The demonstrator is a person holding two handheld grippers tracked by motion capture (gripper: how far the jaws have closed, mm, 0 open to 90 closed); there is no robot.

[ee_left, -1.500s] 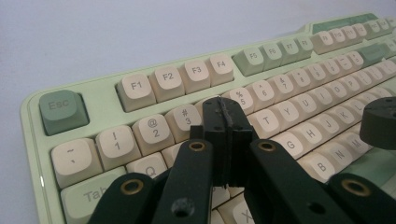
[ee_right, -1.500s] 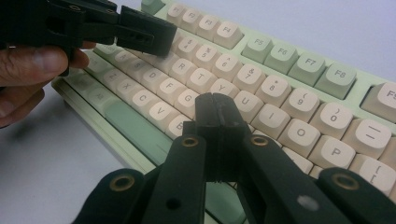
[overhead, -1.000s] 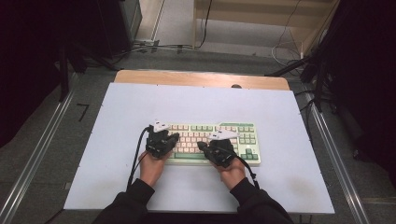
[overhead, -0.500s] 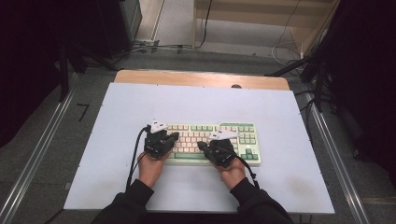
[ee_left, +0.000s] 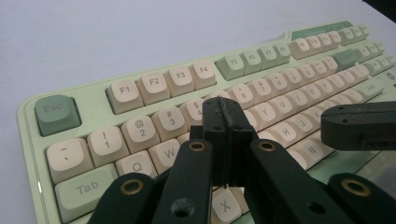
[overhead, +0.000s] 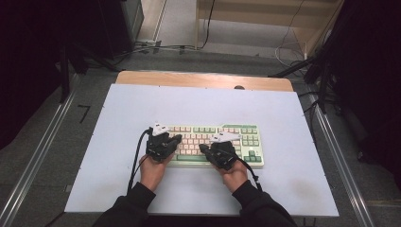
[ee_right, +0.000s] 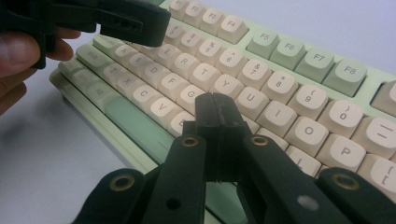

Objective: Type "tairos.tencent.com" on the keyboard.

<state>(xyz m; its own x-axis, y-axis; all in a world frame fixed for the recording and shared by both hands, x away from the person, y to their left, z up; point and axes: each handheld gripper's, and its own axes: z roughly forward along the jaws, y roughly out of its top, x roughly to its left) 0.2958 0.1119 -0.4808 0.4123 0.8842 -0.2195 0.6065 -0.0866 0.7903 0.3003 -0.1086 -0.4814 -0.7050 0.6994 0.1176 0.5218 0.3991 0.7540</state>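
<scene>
While both grippers are held closed and empty, the keyboard (overhead: 215,143) lies directly beneath them on the table (overhead: 118,118), long axis across. The left gripper (ee_left: 225,112) is poised over the letter rows' left half, the right gripper (ee_right: 215,108) near the middle.

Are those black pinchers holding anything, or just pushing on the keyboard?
Nothing is held. The left gripper and right gripper both have their jaws shut together with nothing between them, poised over the keys of the green keyboard.
</scene>
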